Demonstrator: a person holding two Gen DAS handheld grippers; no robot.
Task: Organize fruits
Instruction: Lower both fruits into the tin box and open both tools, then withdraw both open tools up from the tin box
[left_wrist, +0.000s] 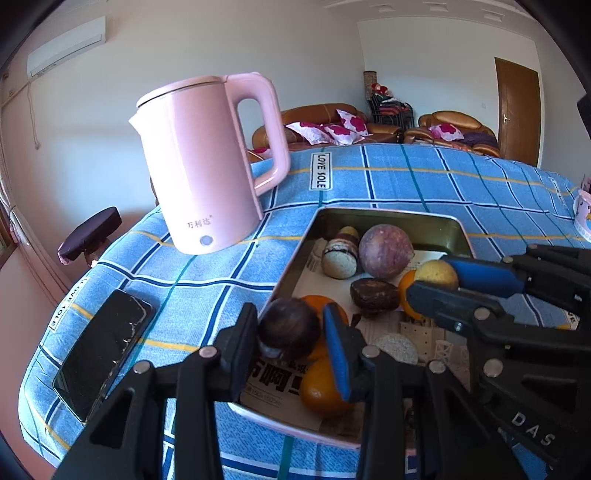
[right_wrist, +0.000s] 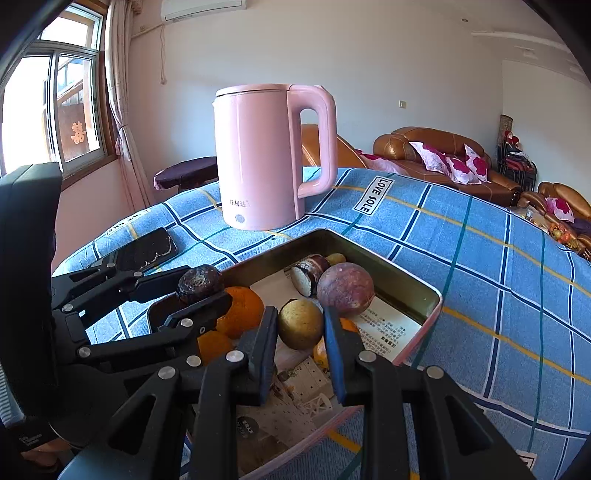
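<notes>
Already both hands carry fruit above the tin on the bench: the left gripper pinches a dark round fruit over the near-left rim, the right gripper clamps a yellow-brown fruit over the tin's middle, so each drop lies straight down.

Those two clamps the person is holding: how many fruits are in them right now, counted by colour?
Dark brown fruit: 1, in the left gripper
Yellow fruit: 1, in the right gripper
Total: 2
</notes>
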